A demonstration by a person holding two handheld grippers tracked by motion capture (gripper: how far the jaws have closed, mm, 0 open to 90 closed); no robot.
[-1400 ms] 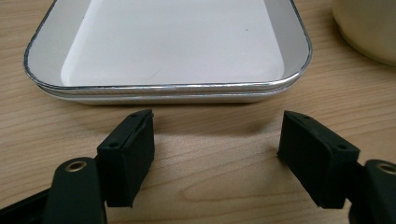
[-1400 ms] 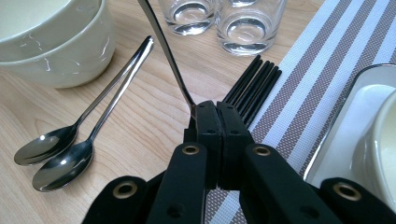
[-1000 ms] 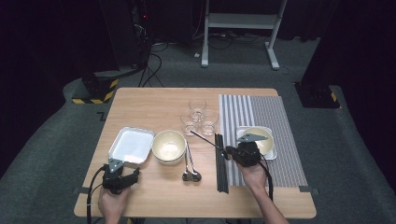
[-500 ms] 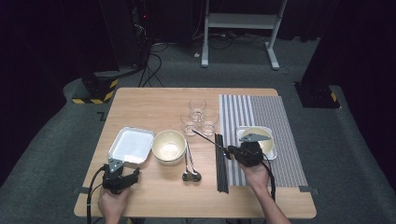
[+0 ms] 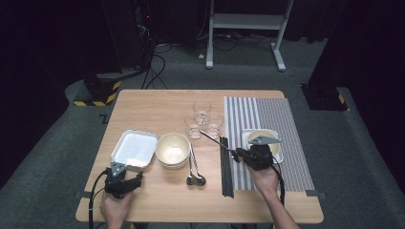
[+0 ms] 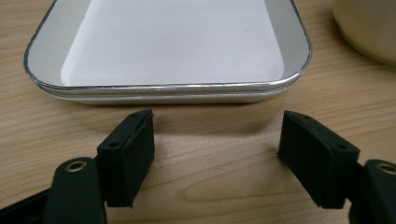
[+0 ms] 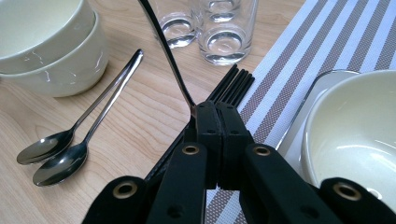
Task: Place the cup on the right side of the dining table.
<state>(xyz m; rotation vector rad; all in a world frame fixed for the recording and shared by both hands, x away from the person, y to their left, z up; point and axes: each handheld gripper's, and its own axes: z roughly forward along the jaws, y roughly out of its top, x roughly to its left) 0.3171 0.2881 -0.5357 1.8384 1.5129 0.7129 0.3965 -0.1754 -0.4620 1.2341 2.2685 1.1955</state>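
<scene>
My right gripper (image 5: 237, 155) (image 7: 215, 109) is shut on one end of a steel utensil (image 5: 217, 142) (image 7: 168, 56). Its thin shaft slants up and away over the black chopsticks (image 5: 225, 167) (image 7: 233, 81), toward the glasses (image 5: 203, 119) (image 7: 224, 32). My left gripper (image 5: 125, 172) (image 6: 217, 140) rests low near the table's front left. Its jaws stand open with bare wood between them, just short of the white metal tray's (image 5: 133, 148) (image 6: 163, 88) near rim.
Two stacked cream bowls (image 5: 173, 149) (image 7: 46, 46) sit right of the tray. Beside them lie two spoons (image 5: 193, 167) (image 7: 60, 149). A striped mat (image 5: 286, 124) (image 7: 336, 42) carries a small tray with a cream bowl (image 5: 262, 138) (image 7: 355, 126), close to my right gripper.
</scene>
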